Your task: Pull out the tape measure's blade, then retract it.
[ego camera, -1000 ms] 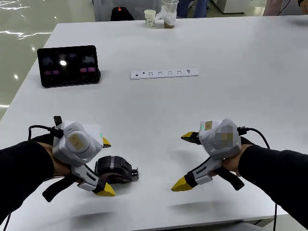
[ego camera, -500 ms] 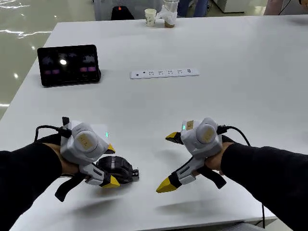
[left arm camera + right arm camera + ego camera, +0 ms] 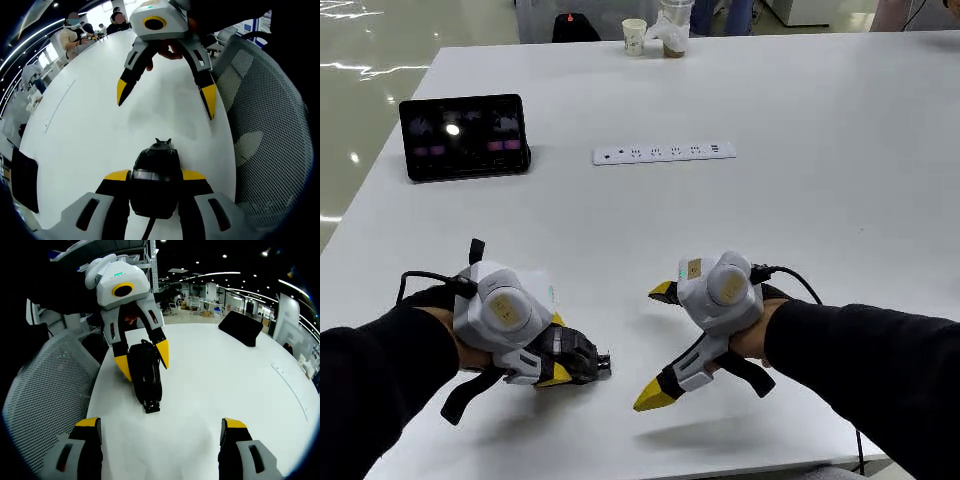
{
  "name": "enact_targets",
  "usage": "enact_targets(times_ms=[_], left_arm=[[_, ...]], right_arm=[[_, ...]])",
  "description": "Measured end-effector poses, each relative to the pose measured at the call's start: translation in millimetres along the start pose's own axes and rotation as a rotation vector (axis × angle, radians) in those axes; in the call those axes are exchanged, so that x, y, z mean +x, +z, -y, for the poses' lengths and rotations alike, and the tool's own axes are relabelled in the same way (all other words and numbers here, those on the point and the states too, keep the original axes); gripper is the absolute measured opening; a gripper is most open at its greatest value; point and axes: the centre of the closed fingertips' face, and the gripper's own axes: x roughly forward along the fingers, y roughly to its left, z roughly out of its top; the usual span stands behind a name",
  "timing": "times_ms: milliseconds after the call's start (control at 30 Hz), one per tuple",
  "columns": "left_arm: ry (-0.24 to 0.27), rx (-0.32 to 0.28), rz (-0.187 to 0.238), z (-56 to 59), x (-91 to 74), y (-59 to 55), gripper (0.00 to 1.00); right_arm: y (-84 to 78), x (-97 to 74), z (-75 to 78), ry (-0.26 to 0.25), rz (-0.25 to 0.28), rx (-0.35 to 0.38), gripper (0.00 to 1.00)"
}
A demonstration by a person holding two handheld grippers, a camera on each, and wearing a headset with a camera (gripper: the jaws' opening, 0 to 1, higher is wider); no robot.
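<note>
A black tape measure (image 3: 578, 356) lies on the white table (image 3: 800, 180) near its front edge, its blade tab (image 3: 604, 363) pointing right. My left gripper (image 3: 556, 352) is shut on its case; in the left gripper view the yellow tips press both sides of the tape measure (image 3: 156, 175). My right gripper (image 3: 655, 345) stands open a short way right of the tab, its jaws spread wide with nothing between them. In the right gripper view the tape measure (image 3: 146, 375) lies ahead of my right gripper (image 3: 161, 424), held by the left gripper (image 3: 142, 361). The right gripper (image 3: 165, 97) faces the tab (image 3: 162, 144).
A dark tablet (image 3: 465, 135) stands at the back left and a white power strip (image 3: 664, 153) lies mid-table. Paper cups (image 3: 633, 35) sit at the far edge. A mesh chair (image 3: 270, 100) stands behind the table's near edge.
The left gripper's jaws, open around the tape measure a second ago, have come together on its case. The right gripper has moved left, closer to the blade tab, still open.
</note>
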Motion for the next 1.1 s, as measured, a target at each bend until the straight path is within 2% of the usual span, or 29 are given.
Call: enact_targets(times_ms=[167, 267, 333, 600, 667, 933, 1100], left_arm=[[0.010, -0.009, 0.032, 0.1, -0.3, 1.1, 0.31], [0.008, -0.014, 0.034, 0.4, -0.2, 1.4, 0.31], [0.006, -0.016, 0.034, 0.3, 0.2, 1.4, 0.31], [0.014, -0.024, 0.035, 0.1, 1.1, 1.1, 0.31], [0.018, -0.025, 0.031, -0.4, 1.5, 0.2, 0.32], [0.024, -0.032, 0.029, -0.8, 1.2, -0.5, 0.32], [0.027, -0.036, 0.034, -0.8, 1.2, -0.1, 0.32]], right_arm=[[2.6, 9.4, 0.1, 0.003, 0.006, -0.001, 0.99], [2.4, 10.4, -0.4, 0.006, -0.004, -0.026, 0.76], [3.2, 12.8, -0.4, 0.005, -0.003, -0.024, 0.79], [10.0, 20.3, -3.8, 0.028, -0.005, -0.053, 0.60], [11.1, 24.4, -6.9, 0.049, -0.009, -0.051, 0.55], [11.2, 36.7, -12.4, 0.078, -0.031, -0.085, 0.44], [5.3, 43.3, -12.0, 0.062, -0.059, -0.119, 0.21]])
